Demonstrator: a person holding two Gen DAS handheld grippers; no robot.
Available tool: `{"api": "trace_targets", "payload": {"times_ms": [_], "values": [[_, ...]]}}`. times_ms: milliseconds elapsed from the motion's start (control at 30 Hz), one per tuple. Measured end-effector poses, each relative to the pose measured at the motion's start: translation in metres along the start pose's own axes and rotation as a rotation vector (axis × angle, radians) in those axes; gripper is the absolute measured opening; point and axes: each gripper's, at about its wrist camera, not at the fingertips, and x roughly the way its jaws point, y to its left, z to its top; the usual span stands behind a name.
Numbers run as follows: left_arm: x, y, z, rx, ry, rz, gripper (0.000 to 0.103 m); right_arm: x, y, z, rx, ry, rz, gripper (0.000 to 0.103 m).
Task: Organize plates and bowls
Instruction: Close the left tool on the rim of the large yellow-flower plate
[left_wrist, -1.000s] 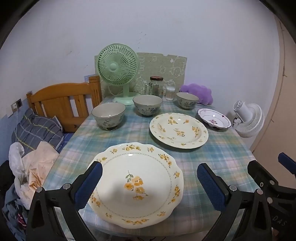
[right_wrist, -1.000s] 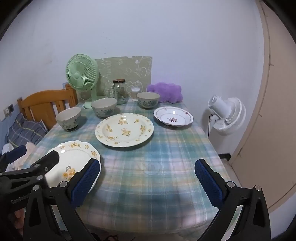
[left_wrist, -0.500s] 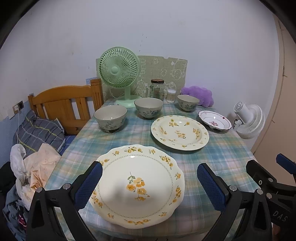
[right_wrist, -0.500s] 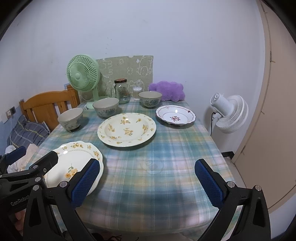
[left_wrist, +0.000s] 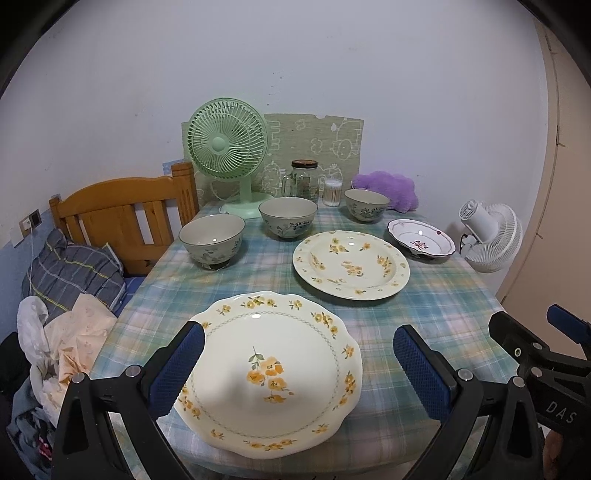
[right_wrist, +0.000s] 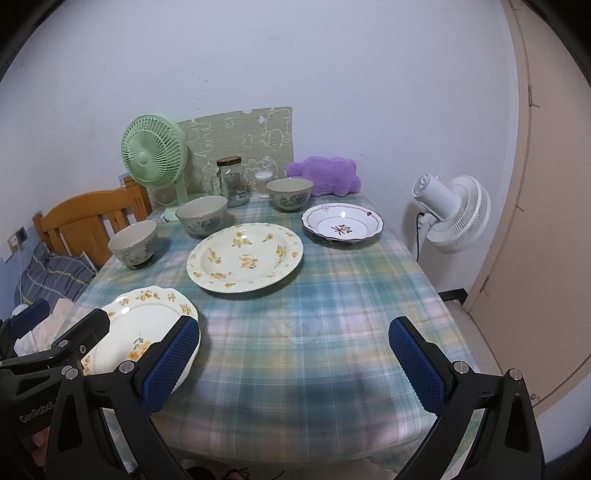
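A scalloped cream plate with yellow flowers (left_wrist: 273, 369) (right_wrist: 144, 328) lies at the table's near left corner. My left gripper (left_wrist: 299, 373) is open just above it, fingers either side. A round yellow-flowered plate (left_wrist: 351, 264) (right_wrist: 245, 256) lies mid-table. A white plate with a red motif (left_wrist: 421, 242) (right_wrist: 341, 225) sits far right. Three grey floral bowls (left_wrist: 212, 240) (left_wrist: 288, 218) (left_wrist: 366, 205) stand in a row at the back. My right gripper (right_wrist: 295, 365) is open and empty over bare cloth at the near edge.
The plaid tablecloth (right_wrist: 332, 314) covers the table. A green fan (left_wrist: 227, 147), a glass jar (left_wrist: 304, 181), a cotton-swab tub (left_wrist: 332, 192) and a purple cushion (left_wrist: 388, 188) line the back. A wooden chair (left_wrist: 122, 218) and clothes stand left; a white fan (right_wrist: 450, 214) right.
Both grippers have drawn back and risen slightly; the table looks a little farther away. No plate or bowl has moved. Both grippers stay open.
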Motion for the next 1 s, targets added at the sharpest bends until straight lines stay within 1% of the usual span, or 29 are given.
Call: {"api": "trace_targets", "payload": {"times_ms": [1000], "values": [[0.0022, 0.0026, -0.0050, -0.006, 0.007, 0.004, 0.103, 0.0001, -0.0008, -0.0019, -0.009, 0.006, -0.012, 0.103]]}}
